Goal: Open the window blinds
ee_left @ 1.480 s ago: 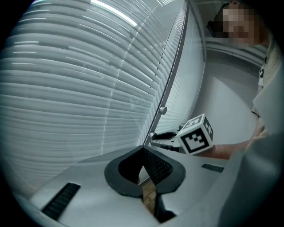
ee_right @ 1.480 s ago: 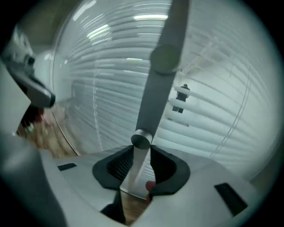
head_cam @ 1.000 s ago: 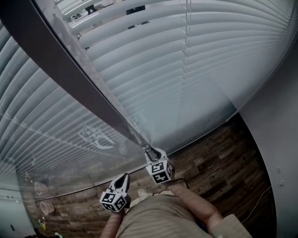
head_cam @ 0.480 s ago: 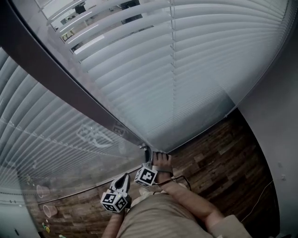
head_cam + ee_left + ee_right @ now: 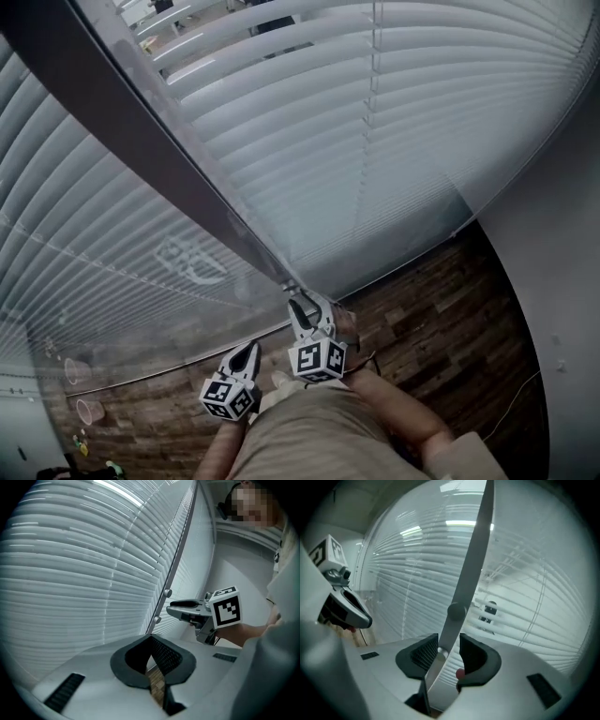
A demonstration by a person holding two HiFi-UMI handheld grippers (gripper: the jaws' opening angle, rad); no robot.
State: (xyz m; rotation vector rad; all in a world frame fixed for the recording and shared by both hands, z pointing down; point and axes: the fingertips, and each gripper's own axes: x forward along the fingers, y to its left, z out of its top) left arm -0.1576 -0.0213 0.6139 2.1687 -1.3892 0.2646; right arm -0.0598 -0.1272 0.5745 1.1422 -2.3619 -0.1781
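Re-grip step: right gripper (image 5: 301, 306) jaws, just opening, straddle the centre-frame grey bar (image 5: 471, 573) and likely need re-clamping; left gripper (image 5: 247, 353) pressed together, empty.

The blinds (image 5: 394, 122) hang on both sides of an upright bar (image 5: 141, 141), above the floor (image 5: 441, 309). The right gripper (image 5: 302, 311) is at the bar's lower end. Its fingers (image 5: 423, 656), which have just been opening, stand on either side of the bar, with a gap on the right. The left gripper (image 5: 247, 354) is just below and left of it, apart from the bar, fingers together. A wall (image 5: 562, 281) stands to the right.
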